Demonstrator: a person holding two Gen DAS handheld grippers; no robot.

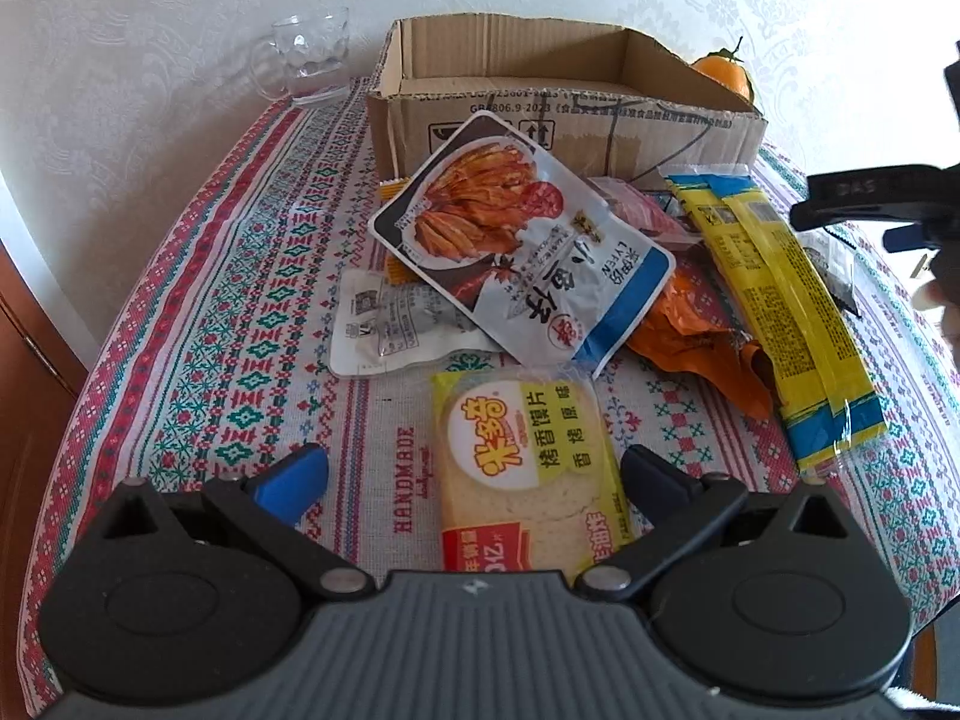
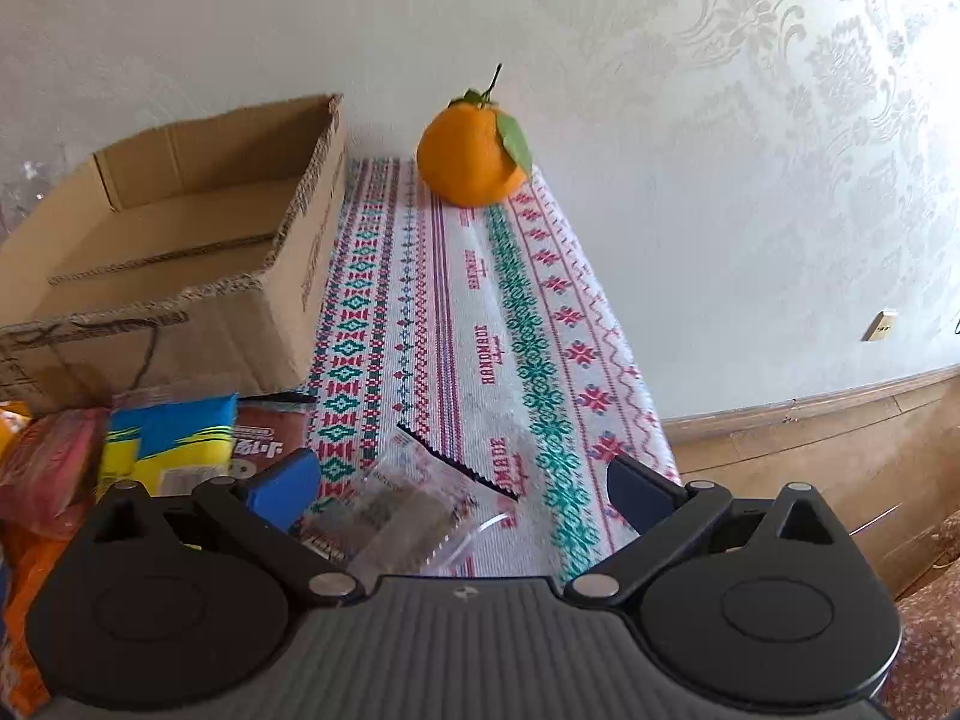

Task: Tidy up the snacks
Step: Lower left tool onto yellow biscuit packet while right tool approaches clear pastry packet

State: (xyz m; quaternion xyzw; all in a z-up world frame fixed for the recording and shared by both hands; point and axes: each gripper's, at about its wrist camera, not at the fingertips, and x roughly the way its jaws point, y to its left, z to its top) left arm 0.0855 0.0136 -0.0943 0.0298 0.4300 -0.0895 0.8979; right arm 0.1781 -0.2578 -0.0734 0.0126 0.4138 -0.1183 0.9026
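Observation:
An open, empty cardboard box (image 1: 564,120) stands at the back of the table; it also shows in the right wrist view (image 2: 180,276). Snack packets lie in front of it: a grey-blue fish packet (image 1: 522,240), a long yellow-blue packet (image 1: 780,312), an orange wrapper (image 1: 690,348), a small grey packet (image 1: 390,324). My left gripper (image 1: 474,474) is open around a yellow bread-slice packet (image 1: 528,468) lying on the cloth. My right gripper (image 2: 462,492) is open over a clear packet (image 2: 408,510) with a serrated black edge; it shows at the right of the left wrist view (image 1: 864,210).
An orange with a leaf (image 2: 474,150) sits by the wall right of the box. A glass mug (image 1: 306,54) stands left of the box. The patterned tablecloth (image 1: 240,312) covers the table; its right edge (image 2: 630,360) drops to a wooden floor.

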